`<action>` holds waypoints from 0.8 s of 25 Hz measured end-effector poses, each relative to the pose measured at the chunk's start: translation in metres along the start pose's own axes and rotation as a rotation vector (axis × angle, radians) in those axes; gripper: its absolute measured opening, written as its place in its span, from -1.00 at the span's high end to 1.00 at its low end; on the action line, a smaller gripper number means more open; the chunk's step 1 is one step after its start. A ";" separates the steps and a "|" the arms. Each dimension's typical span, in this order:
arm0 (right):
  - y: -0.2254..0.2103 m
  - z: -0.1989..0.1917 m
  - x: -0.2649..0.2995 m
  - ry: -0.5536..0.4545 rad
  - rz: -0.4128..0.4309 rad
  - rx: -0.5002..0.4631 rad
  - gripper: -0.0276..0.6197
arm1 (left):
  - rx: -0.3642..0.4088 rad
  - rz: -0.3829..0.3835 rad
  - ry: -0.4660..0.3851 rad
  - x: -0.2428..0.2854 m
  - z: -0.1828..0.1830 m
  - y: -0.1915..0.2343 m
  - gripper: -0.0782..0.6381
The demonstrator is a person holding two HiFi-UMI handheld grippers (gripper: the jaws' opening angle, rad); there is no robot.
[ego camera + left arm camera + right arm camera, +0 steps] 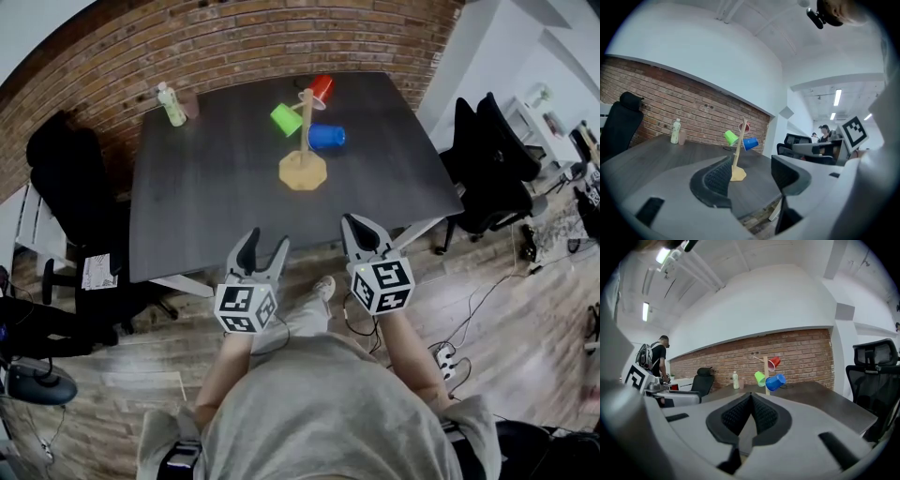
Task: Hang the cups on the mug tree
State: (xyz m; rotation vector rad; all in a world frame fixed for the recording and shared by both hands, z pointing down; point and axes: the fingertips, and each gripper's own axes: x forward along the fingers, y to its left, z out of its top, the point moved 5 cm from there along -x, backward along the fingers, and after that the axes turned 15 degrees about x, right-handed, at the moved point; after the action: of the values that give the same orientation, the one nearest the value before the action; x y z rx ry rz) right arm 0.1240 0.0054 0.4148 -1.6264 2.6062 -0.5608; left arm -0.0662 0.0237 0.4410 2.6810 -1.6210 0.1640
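A wooden mug tree [303, 150] stands on the far half of the dark table [206, 206]. Three cups hang on it: a green cup [285, 119], a red cup [321, 89] and a blue cup [326, 137]. The tree shows again in the left gripper view [738, 154] and in the right gripper view [766, 376]. My left gripper [262, 255] hangs open and empty off the table's near edge. My right gripper [364, 234] is shut with nothing in it, also at the near edge. Both point level toward the tree, far from it.
A pale bottle [172, 104] and a small brown cup [191, 106] stand at the table's far left corner. Black office chairs stand left [66, 159] and right [492, 164] of the table. A brick wall [234, 37] runs behind. Cables lie on the wooden floor.
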 end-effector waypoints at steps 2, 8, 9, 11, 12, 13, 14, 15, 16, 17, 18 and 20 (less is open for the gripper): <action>0.002 -0.005 -0.003 0.001 0.002 0.018 0.91 | 0.008 0.004 -0.001 -0.003 0.000 0.000 0.10; 0.003 -0.013 -0.008 -0.008 -0.006 0.041 0.91 | 0.030 0.023 0.002 -0.008 0.000 0.000 0.30; 0.003 -0.015 -0.009 -0.009 -0.007 0.044 0.91 | 0.032 0.027 0.004 -0.009 -0.001 0.000 0.35; 0.003 -0.018 -0.011 -0.010 -0.010 0.048 0.91 | 0.033 0.033 0.010 -0.012 -0.002 0.000 0.42; 0.004 -0.019 -0.012 -0.009 -0.011 0.050 0.91 | 0.033 0.034 0.013 -0.012 -0.003 0.000 0.47; 0.004 -0.020 -0.013 -0.008 -0.011 0.053 0.91 | 0.032 0.033 0.016 -0.013 -0.003 0.000 0.51; 0.004 -0.021 -0.013 -0.007 -0.011 0.057 0.91 | 0.033 0.032 0.020 -0.013 -0.004 0.000 0.55; 0.004 -0.022 -0.013 -0.005 -0.010 0.060 0.91 | 0.034 0.031 0.024 -0.013 -0.005 0.000 0.60; 0.005 -0.023 -0.013 -0.004 -0.008 0.063 0.91 | 0.038 0.030 0.029 -0.013 -0.006 0.000 0.63; 0.005 -0.023 -0.014 -0.003 -0.007 0.066 0.91 | 0.040 0.031 0.033 -0.013 -0.007 0.000 0.66; 0.004 -0.024 -0.014 -0.002 -0.005 0.069 0.91 | 0.041 0.031 0.034 -0.013 -0.007 -0.001 0.68; 0.004 -0.023 -0.014 -0.006 -0.004 0.074 0.91 | 0.036 0.033 0.033 -0.013 -0.009 -0.001 0.71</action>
State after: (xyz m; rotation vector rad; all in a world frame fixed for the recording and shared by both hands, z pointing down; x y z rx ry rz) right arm 0.1225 0.0261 0.4326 -1.6098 2.5460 -0.6426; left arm -0.0722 0.0360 0.4483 2.6636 -1.6696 0.2388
